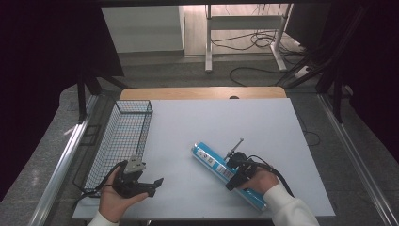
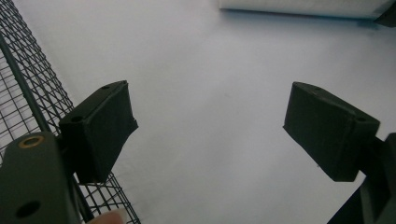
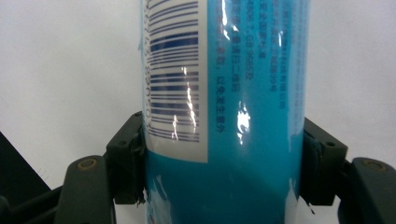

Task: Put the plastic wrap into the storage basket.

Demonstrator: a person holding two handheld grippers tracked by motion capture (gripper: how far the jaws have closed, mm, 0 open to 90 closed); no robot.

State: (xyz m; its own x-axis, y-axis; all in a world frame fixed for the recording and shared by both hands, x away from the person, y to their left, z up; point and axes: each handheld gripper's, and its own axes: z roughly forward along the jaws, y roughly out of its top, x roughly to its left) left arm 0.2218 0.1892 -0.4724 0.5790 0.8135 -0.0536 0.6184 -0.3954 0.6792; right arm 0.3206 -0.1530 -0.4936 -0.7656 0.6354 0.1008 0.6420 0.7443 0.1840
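Done so far: blue tube [image 1: 221, 169] grabbed across its middle by right claw [image 1: 237, 176], pads pressed tight on both sides.
Still to do: likely lifting the tube and putting it in the wire basket [image 1: 123, 141]; tube not off the desk [image 1: 211, 122] yet, as far as can be seen.
Where tube is: lying flat and slanted, near the front edge of the desk, right of the middle.
Left claw [image 1: 153, 186]: wide apart, holding nothing, just beside the basket near the front left corner.
Tube: round, long, smooth, shiny, with a white barcode label [image 3: 175, 79].
Basket: thin dark wire, box shape, see-through.
Desk: flat, plain, white.
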